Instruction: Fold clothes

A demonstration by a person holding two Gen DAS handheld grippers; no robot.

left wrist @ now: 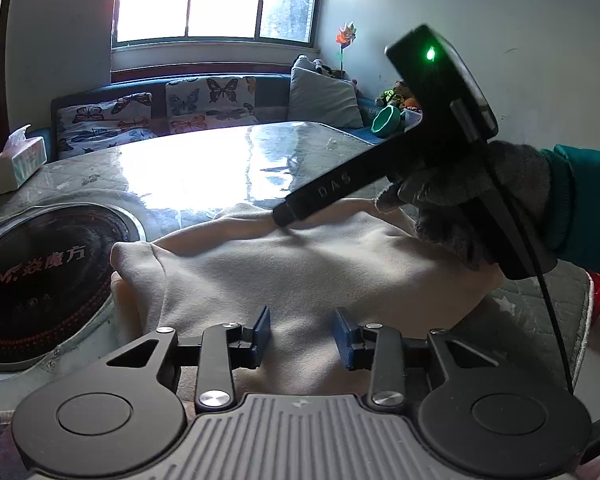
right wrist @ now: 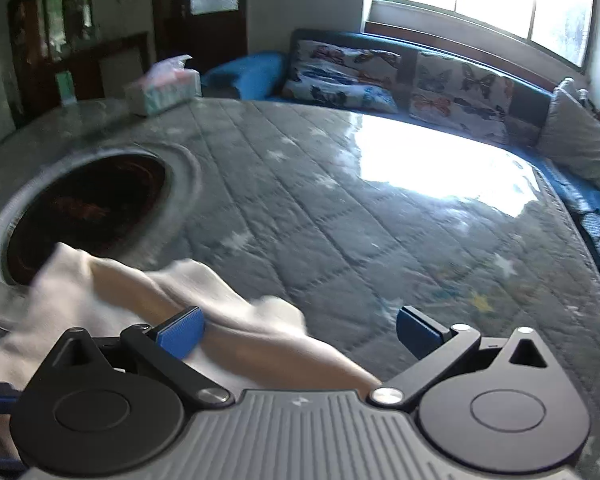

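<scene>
So the cream garment (left wrist: 284, 268) is bunched on the quilted table (left wrist: 204, 160), long axis running left-right, its left end lapping the round cooktop (left wrist: 40, 280). The left gripper (left wrist: 302, 336) sits right over the near edge, jaws partly apart with cloth under them, nothing pinched. Over on the right, the right gripper (right wrist: 300, 332) hangs wide open at the cloth's far-right end (right wrist: 180, 304), the fabric lying to its left. Honestly the left one looks nearer for the next grab.

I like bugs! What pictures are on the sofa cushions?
Butterflies on the sofa cushions, orange and dark on white; clearest in the right wrist view.
</scene>
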